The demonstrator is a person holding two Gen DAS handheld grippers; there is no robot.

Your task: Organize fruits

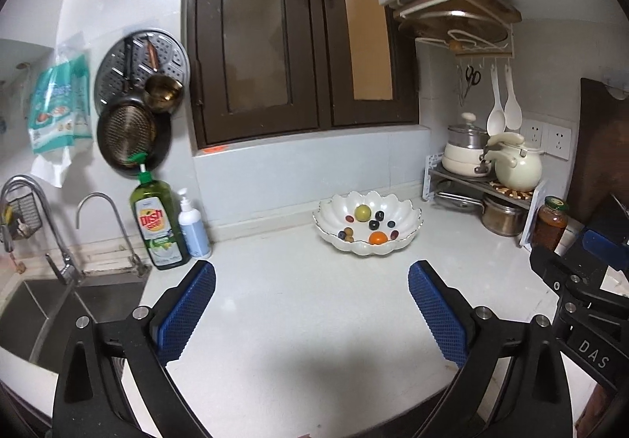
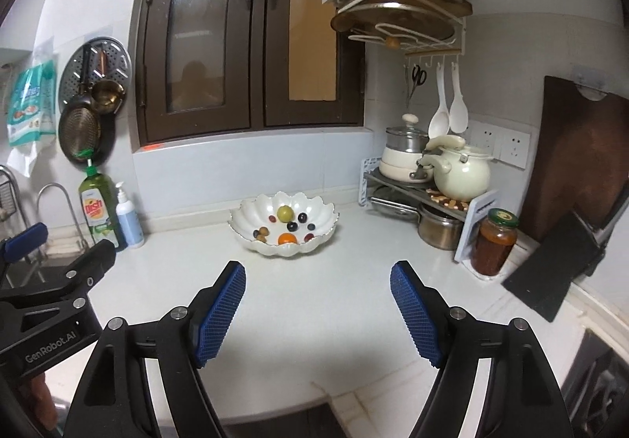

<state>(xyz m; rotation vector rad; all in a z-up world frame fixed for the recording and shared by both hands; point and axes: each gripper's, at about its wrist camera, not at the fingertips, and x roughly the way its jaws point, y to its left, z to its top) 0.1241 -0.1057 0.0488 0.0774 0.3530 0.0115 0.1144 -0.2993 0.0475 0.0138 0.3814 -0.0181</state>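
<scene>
The left gripper hung over the white counter with its blue pads spread wide and nothing between them. The right gripper hung beside it, jaws also apart and empty. Well ahead of both, near the back wall under the dark window, stood a white scalloped bowl holding the fruits: a green one at the back, an orange one at the front rim, and several small dark and reddish ones scattered between. A green dish soap bottle and a white pump bottle stood by the sink on the left. On the right, a cream kettle sat on a small rack, with a jar beside it.
</scene>
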